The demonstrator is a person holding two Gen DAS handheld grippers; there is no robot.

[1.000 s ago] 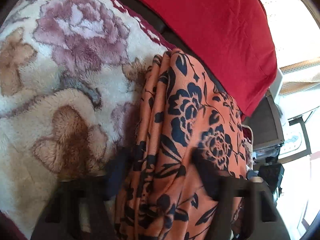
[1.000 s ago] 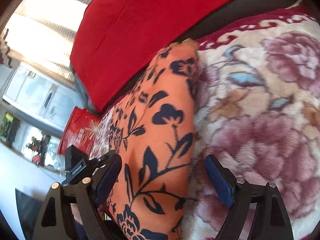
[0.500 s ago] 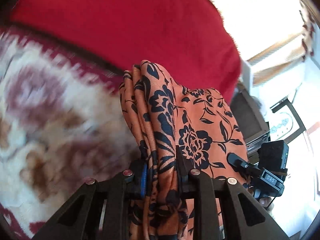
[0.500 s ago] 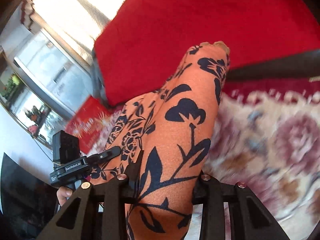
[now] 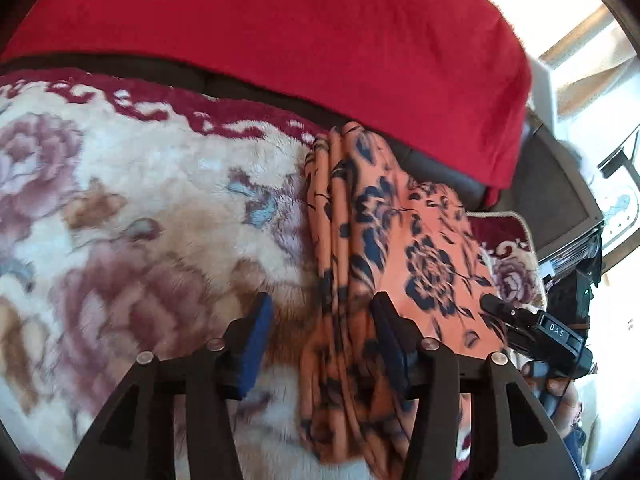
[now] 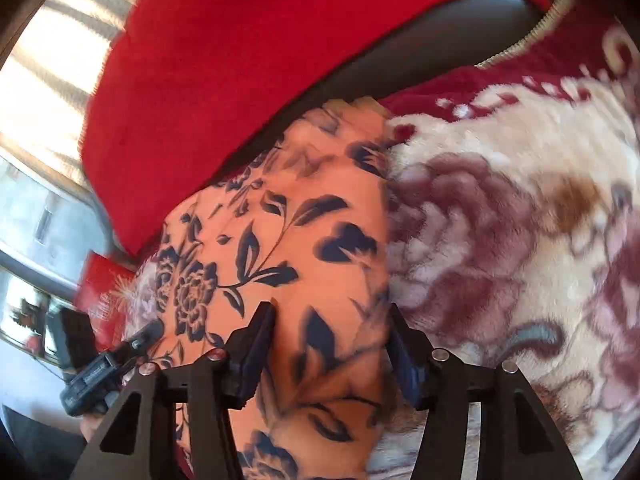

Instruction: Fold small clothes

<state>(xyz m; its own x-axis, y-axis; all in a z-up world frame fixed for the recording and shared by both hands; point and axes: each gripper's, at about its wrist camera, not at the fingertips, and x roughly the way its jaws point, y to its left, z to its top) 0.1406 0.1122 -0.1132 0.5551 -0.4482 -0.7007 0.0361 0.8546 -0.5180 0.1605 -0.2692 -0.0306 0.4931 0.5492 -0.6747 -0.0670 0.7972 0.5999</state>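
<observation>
The orange flowered cloth (image 5: 400,240) lies folded on the fuzzy flower blanket (image 5: 160,208), near the red cushion (image 5: 280,40). The left tongs (image 5: 320,336) and right tongs (image 6: 332,340) are opening, loose around the cloth. White letters "DAS" (image 5: 557,329) show on the right tongs' black body.

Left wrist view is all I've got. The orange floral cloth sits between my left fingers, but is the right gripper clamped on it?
Observer: No. The right gripper jaws are opening, with the orange cloth lying loose between them.
Operator: How does the cloth look on that side?
Observer: Smooth and flat rather than bunched into pleats. Its edge runs along the floral blanket.
Operator: Anything beyond it?
Observer: A red patterned thing, maybe a box, shows past the cloth on the picture's left, partly hidden.
</observation>
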